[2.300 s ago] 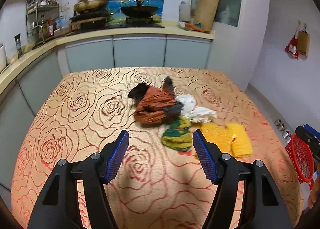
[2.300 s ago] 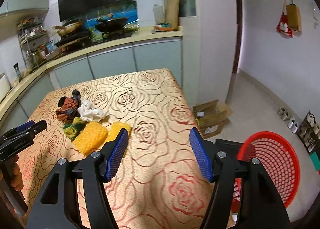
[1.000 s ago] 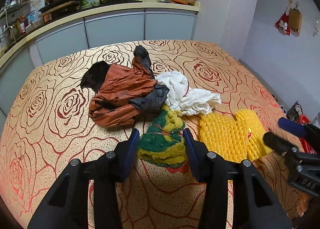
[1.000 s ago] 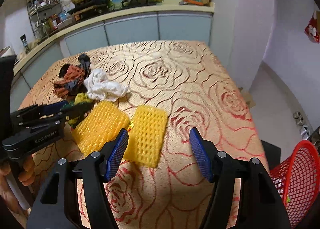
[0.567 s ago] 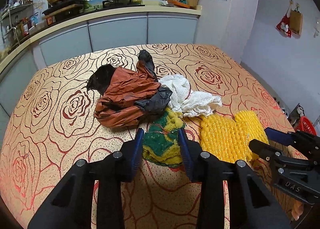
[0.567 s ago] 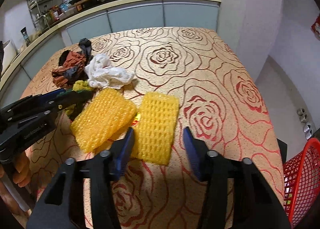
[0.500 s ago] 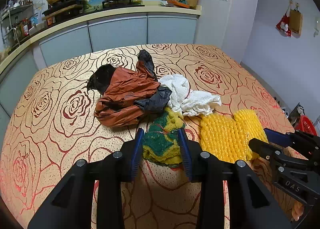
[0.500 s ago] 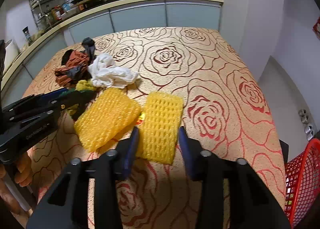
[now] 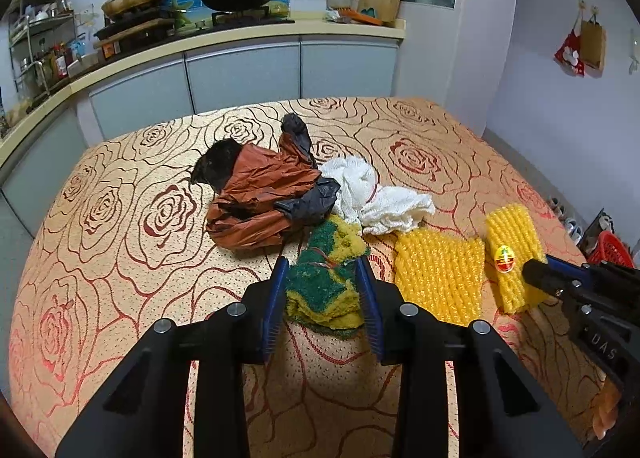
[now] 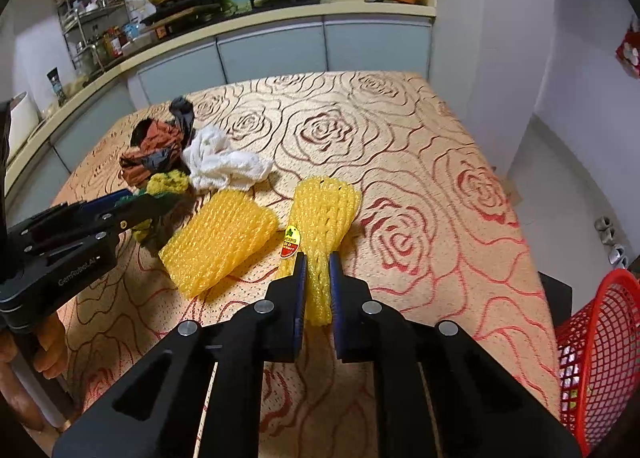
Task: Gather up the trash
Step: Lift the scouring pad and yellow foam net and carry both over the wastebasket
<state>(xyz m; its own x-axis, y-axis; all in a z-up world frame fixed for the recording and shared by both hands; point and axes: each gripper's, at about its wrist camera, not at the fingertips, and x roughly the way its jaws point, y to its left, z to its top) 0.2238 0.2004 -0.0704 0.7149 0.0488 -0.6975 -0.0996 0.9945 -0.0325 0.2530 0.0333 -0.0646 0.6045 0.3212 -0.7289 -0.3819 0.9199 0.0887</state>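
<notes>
Trash lies on a rose-patterned table (image 9: 120, 258). My left gripper (image 9: 322, 282) is shut on a green and yellow sponge (image 9: 326, 282), which rests on the cloth. My right gripper (image 10: 318, 276) is shut on the near end of a yellow foam fruit net (image 10: 326, 217), squeezing it narrow; it also shows in the left wrist view (image 9: 514, 246). A second yellow foam net (image 10: 220, 242) lies between the grippers, also visible in the left wrist view (image 9: 438, 274). A white rag (image 9: 378, 197) and a crumpled orange and black bag (image 9: 260, 193) lie behind the sponge.
A red mesh basket (image 10: 596, 354) stands on the floor off the table's right edge. Kitchen counters (image 9: 240, 41) with pans run behind the table. A small fruit sticker (image 10: 292, 242) lies beside the held net.
Both grippers moved forward and down to the trash and closed: the left onto the sponge, the right onto the yellow foam net, which is now pinched narrow.
</notes>
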